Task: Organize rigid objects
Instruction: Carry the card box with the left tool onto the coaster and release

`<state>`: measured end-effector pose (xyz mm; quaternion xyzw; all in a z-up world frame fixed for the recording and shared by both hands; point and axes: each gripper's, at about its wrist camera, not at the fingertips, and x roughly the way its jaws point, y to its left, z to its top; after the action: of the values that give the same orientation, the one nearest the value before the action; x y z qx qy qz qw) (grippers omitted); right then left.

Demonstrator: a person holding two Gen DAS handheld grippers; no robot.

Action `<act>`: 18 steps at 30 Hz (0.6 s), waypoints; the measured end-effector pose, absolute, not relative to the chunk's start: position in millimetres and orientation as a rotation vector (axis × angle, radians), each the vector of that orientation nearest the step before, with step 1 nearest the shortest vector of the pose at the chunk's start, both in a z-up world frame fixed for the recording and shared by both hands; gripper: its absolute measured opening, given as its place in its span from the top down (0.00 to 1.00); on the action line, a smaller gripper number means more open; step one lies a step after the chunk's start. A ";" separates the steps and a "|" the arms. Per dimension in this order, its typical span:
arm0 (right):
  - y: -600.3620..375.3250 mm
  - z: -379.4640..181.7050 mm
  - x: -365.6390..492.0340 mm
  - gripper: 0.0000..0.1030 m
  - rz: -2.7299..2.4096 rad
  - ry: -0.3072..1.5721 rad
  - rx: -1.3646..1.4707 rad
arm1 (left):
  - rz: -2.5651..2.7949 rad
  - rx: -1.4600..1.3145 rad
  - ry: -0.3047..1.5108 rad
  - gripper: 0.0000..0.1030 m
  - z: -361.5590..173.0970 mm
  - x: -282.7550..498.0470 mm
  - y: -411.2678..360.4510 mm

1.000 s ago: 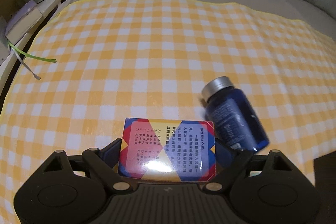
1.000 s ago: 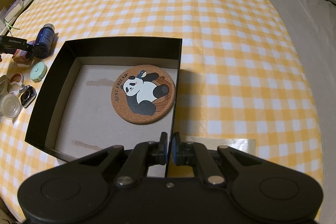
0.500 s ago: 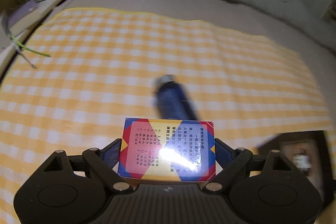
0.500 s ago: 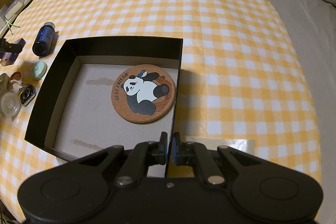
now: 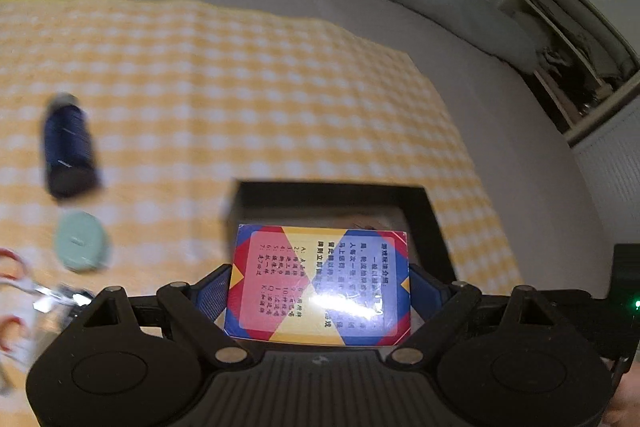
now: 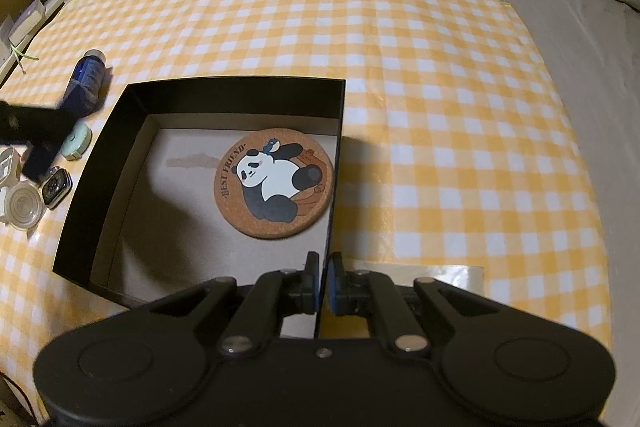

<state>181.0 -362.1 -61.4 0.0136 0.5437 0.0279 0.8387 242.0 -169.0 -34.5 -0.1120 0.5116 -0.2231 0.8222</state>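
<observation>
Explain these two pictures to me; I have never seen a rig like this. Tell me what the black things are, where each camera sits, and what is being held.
No robot: a person holds a two-fingered gripper in each hand, each with a camera looking along its fingers. The left gripper clamps a colourful card box near the black box. The right gripper pinches that black box's wall; a panda coaster lies inside. On the checked cloth lie a blue bottle, a green round case, a watch and a clear lid.
</observation>
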 end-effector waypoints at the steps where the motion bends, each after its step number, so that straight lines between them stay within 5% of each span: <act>1: -362.4 -61.3 181.0 0.95 0.059 1.149 0.027 | -0.482 -0.243 1.101 0.13 -38.2 242.2 -177.2; 18: -362.4 -60.7 177.7 0.95 0.070 1.151 0.004 | -0.436 -0.294 1.135 0.13 -101.7 281.5 -257.8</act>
<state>177.7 -362.4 -60.7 0.0020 0.5442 0.0332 0.8383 281.5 -257.8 -101.7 -0.1374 0.5311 -0.2039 0.8108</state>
